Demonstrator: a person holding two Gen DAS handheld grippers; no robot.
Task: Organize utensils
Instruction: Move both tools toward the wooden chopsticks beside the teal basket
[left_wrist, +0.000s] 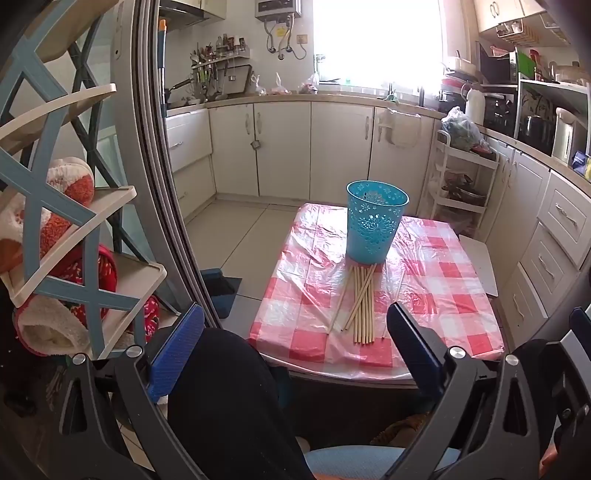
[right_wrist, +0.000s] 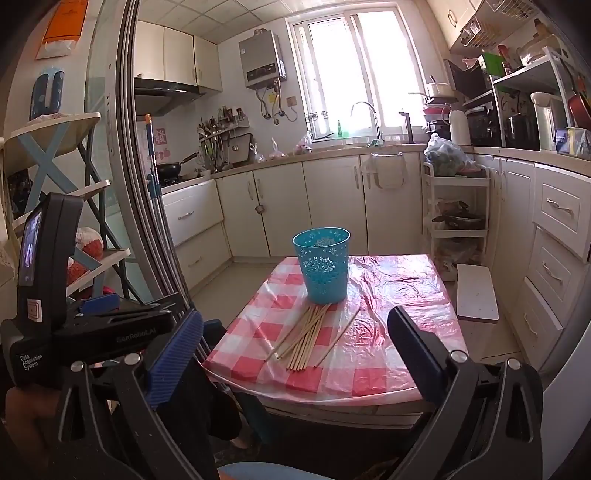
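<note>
While both hand-held grippers — left (left_wrist: 295, 347), right (right_wrist: 295, 350) — gape empty, chopsticks (right_wrist: 306, 338) lie on tabletop (right_wrist: 388, 354) w/ basket (right_wrist: 322, 271) unfilled — 0 sorted.

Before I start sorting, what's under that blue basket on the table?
The perforated blue plastic basket stands on a clear plastic sheet over a red-and-white checked tablecloth. Wooden chopsticks lie just in front; whether their tips reach underneath is hidden.
</note>
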